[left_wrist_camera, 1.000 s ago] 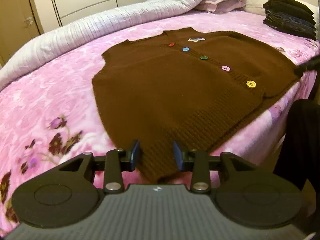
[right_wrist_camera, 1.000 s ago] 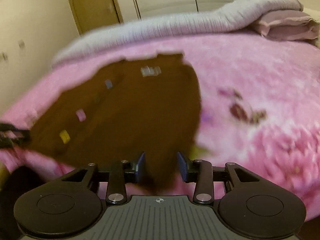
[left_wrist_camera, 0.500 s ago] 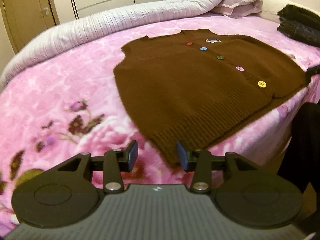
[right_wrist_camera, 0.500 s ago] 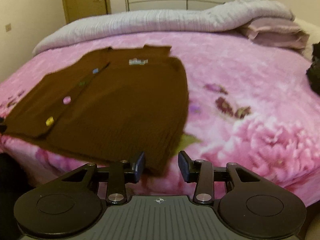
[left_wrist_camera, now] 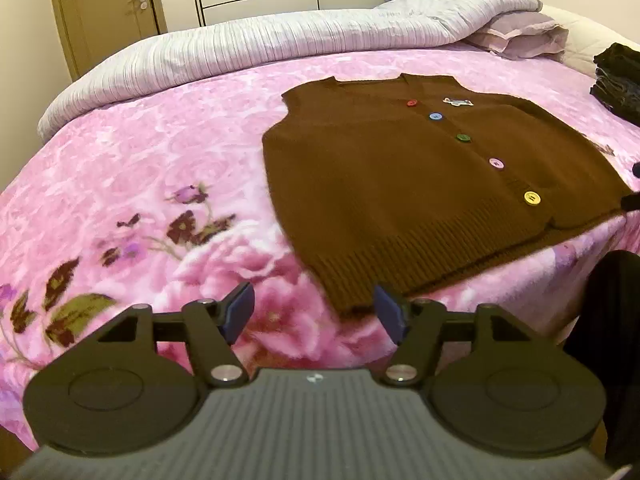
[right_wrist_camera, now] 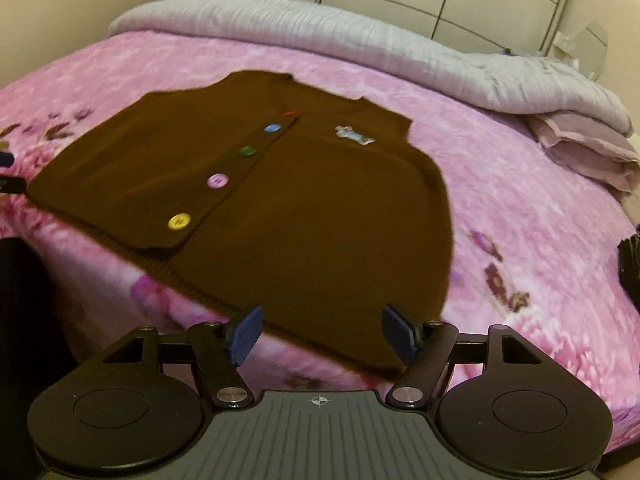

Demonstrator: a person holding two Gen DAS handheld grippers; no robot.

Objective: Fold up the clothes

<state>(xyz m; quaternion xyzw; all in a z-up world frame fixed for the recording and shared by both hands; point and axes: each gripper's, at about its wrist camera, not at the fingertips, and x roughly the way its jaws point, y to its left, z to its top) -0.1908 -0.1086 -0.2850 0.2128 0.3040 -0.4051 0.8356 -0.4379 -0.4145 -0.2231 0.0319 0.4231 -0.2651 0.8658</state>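
Left wrist view: the brown vest (left_wrist_camera: 408, 184) lies flat, buttons up, on the pink bed (left_wrist_camera: 132, 184), ready for folding. The left gripper (left_wrist_camera: 314, 312) has its jaws spread near the hem corner.

Right wrist view: the right gripper (right_wrist_camera: 322, 334) hangs over the hem, jaws spread, holding nothing.

Vest (left_wrist_camera: 420, 184) flat on bedspread (left_wrist_camera: 140, 168), duvet (left_wrist_camera: 260, 52) behind

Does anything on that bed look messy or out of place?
Nothing much. The brown vest lies flat and buttoned, though its hem hangs slightly over the bed edge. Both tongs are open and empty.
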